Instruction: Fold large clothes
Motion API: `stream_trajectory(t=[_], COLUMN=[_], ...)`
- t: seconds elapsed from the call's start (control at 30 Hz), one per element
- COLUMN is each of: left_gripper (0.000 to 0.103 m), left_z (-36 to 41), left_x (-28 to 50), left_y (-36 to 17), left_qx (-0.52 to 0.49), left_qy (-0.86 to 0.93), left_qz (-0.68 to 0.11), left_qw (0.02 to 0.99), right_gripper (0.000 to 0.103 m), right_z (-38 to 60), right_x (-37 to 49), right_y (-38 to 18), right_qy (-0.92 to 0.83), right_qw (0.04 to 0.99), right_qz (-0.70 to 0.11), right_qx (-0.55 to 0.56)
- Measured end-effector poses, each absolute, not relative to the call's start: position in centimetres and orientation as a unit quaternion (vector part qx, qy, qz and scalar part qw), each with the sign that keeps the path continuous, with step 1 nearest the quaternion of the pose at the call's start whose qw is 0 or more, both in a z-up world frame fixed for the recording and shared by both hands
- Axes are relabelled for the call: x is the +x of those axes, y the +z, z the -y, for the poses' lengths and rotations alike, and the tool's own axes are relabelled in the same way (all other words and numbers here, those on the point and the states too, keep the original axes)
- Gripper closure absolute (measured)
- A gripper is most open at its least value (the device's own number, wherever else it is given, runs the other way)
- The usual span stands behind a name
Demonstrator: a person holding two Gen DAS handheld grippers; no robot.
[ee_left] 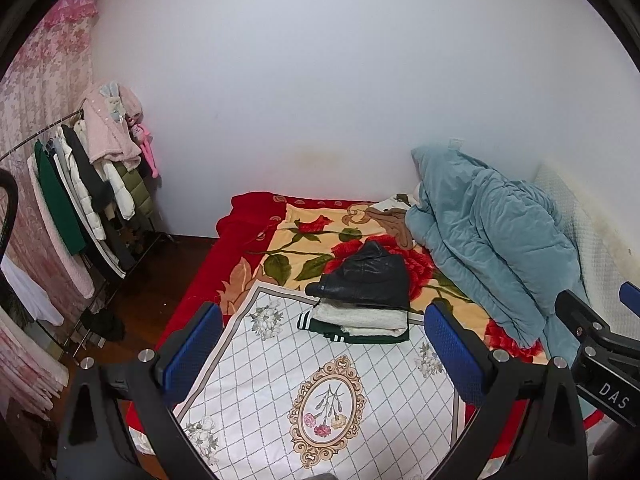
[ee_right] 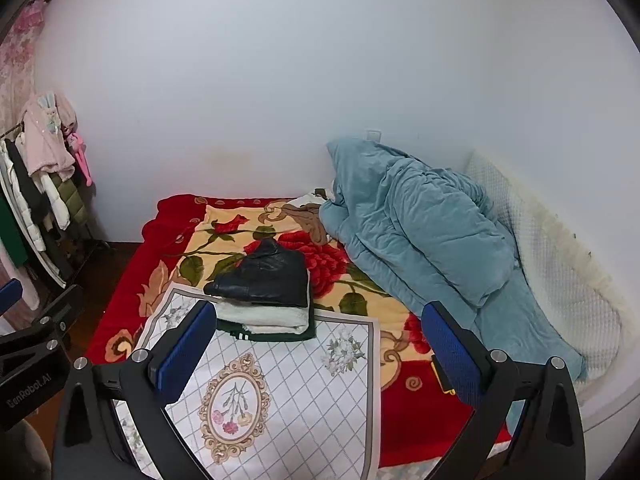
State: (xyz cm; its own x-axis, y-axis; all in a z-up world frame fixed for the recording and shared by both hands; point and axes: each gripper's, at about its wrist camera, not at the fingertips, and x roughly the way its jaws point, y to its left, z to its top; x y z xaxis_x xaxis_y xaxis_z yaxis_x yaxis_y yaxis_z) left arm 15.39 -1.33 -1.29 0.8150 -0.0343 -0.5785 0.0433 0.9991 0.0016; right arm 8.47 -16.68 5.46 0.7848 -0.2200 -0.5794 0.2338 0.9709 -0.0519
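A stack of folded clothes lies on the bed: a black leather jacket (ee_left: 366, 276) (ee_right: 266, 276) on top, a white fleece garment (ee_left: 360, 320) (ee_right: 260, 316) under it, a dark green striped garment (ee_left: 316, 322) (ee_right: 240, 334) at the bottom. The stack rests on the far edge of a white floral cloth (ee_left: 320, 392) (ee_right: 280, 392) spread over the bed. My left gripper (ee_left: 322, 352) is open and empty, held above the white cloth. My right gripper (ee_right: 320, 354) is open and empty, also above the cloth. The right gripper also shows at the left wrist view's right edge (ee_left: 600, 332).
A red rose-patterned blanket (ee_left: 304, 236) (ee_right: 224, 228) covers the bed. A bunched blue quilt (ee_left: 488, 240) (ee_right: 420, 224) lies at the right by the wall. A clothes rack with hanging garments (ee_left: 88, 184) (ee_right: 36, 184) stands at the left on the dark floor.
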Motion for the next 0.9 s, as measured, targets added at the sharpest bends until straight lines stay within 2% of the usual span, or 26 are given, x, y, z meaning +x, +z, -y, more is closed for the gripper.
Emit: stream_trajectory(t=[0.9], left_gripper=[0.0], left_z=[1.3], left_x=[14.3], left_y=[-0.9], left_qx=[0.011], left_qy=[-0.022], left_qz=[-0.298], left_qw=[0.954], right_gripper=[0.0], right_z=[16.4], right_x=[6.8], right_y=[5.8], right_qy=[-0.12], right_qw=[0.946], right_qz=[-0.301], right_qx=[0.014])
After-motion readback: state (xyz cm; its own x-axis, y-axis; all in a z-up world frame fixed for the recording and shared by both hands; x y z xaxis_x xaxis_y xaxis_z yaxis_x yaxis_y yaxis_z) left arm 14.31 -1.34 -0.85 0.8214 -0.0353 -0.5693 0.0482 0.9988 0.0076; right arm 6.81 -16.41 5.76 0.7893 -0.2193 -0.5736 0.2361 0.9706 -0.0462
